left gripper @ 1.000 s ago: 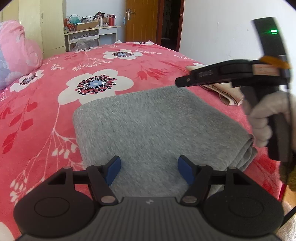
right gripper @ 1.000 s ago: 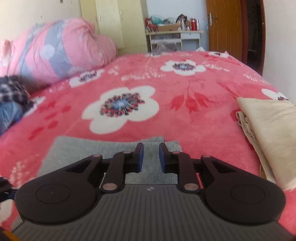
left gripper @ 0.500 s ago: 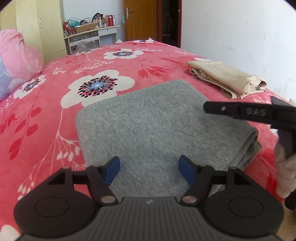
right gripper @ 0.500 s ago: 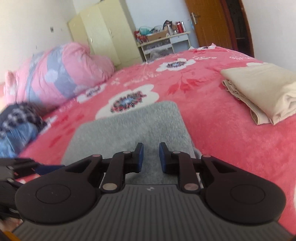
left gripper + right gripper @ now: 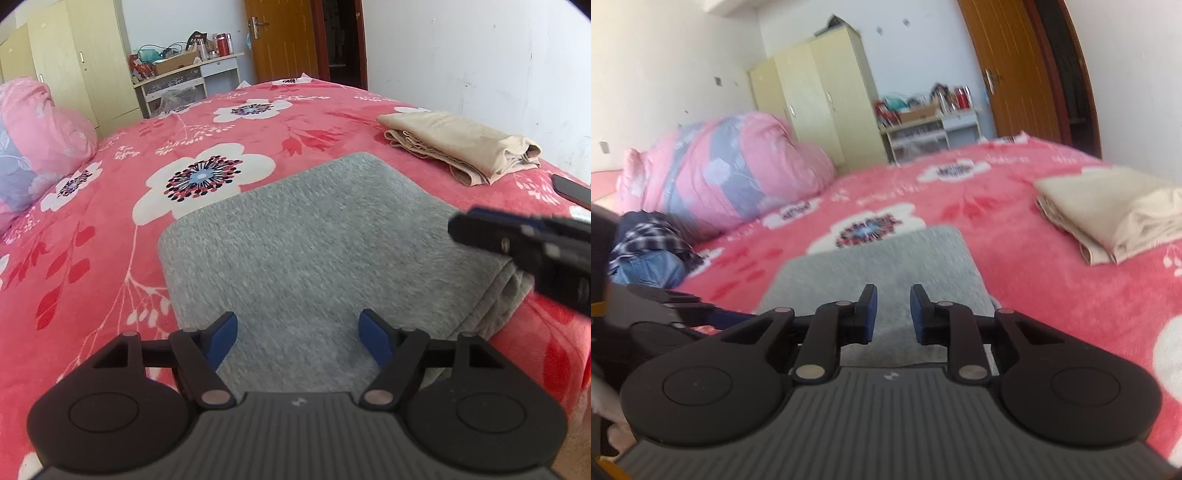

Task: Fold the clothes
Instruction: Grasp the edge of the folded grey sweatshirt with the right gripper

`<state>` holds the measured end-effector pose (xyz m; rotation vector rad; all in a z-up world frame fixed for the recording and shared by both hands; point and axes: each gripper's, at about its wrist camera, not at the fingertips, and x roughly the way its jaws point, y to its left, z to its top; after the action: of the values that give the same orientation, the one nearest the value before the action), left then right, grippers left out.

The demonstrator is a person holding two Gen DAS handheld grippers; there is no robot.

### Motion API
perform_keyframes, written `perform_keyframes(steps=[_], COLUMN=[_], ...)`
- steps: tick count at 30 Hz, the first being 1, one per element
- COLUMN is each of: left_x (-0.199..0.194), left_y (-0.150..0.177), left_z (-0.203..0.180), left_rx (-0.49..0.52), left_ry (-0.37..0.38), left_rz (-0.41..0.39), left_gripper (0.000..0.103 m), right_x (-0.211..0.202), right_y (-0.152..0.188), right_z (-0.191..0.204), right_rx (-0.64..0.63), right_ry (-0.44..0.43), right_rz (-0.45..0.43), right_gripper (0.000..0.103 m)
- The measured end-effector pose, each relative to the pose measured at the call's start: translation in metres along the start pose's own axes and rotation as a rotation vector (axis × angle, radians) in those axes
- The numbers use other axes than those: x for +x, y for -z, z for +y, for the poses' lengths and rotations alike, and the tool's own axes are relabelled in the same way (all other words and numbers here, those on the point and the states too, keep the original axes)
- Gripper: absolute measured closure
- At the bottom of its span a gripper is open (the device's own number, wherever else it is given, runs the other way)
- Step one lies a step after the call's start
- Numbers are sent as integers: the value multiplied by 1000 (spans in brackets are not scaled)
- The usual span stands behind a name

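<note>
One folded grey garment [image 5: 314,251] lies flat on the red floral bedspread [image 5: 110,236]. The left gripper [image 5: 297,334] hovers over its near edge, fingers wide and empty. Right of it lies one folded beige garment [image 5: 461,147]. The right gripper [image 5: 889,314] – fingers narrow, a slim gap, nothing between.

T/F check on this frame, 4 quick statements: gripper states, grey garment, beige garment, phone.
1. The left gripper is open, holding nothing. True.
2. The grey garment hangs from the right gripper. False: it lies folded flat on the bedspread; nothing sits between the fingers.
3. The beige garment is stacked on the grey one. False: it lies apart, nearer the wall.
4. A dark phone lies on the bed beyond the beige garment's near end. True.
</note>
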<state>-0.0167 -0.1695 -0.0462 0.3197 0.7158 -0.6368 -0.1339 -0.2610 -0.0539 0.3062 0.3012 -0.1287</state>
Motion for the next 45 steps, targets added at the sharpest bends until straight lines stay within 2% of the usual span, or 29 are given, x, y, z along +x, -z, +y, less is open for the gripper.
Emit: perform_keyframes(steps=[2, 4, 8, 12, 13, 16, 18, 20, 22, 24, 28, 30, 32, 38, 42, 45], left_x=[-3, -7, -14, -21, -24, -34, -37, -24, -8, 6, 25, 36, 47, 69, 77, 77], left_y=[2, 3, 7, 10, 12, 22, 27, 28, 29, 30, 30, 27, 23, 11, 6, 6], left_z=[2, 5, 9, 14, 20, 53, 75, 94, 103, 107, 108, 110, 114, 122, 121, 118], left_rx=[-8, -16, -32, -47, -70, -197, -289, -410, -475, -513, -524, -527, -535, -521, -500, -491], left_ry=[3, 6, 11, 17, 34, 131, 209, 321, 393, 440, 461, 468, 475, 532, 536, 535], left_rz=[-7, -14, -28, -42, -45, -54, -51, -16, 22, 54, 95, 125, 160, 218, 237, 235], left_gripper=[29, 28, 28, 28, 27, 22, 20, 20, 20, 17, 9, 9, 9, 9, 8, 8], right_x=[3, 2, 4, -4, -10, -32, -45, -53, -44, -23, 19, 41, 63, 122, 157, 169], right_y=[16, 28, 30, 30, 29, 23, 13, 2, -7, -10, -15, -15, -17, -31, -40, -44], right_z=[2, 6, 14, 13, 10, -4, -25, -50, -77, -93, -125, -130, -132, -135, -124, -121], right_rx=[-30, -69, -112, -99, -76, -1, 82, 192, 326, 407, 565, 606, 624, 602, 534, 491], right_ry=[3, 20, 52, 37, 20, -18, -38, -67, -114, -142, -200, -236, -272, -361, -404, -427], right_rz=[34, 16, 1, -13, -16, -23, -38, -41, 13, 126, 355, 437, 500, 583, 597, 600], right_gripper=[84, 84, 83, 81, 78, 55, 50, 41, 35, 32, 31, 21, 17, 16, 16, 16])
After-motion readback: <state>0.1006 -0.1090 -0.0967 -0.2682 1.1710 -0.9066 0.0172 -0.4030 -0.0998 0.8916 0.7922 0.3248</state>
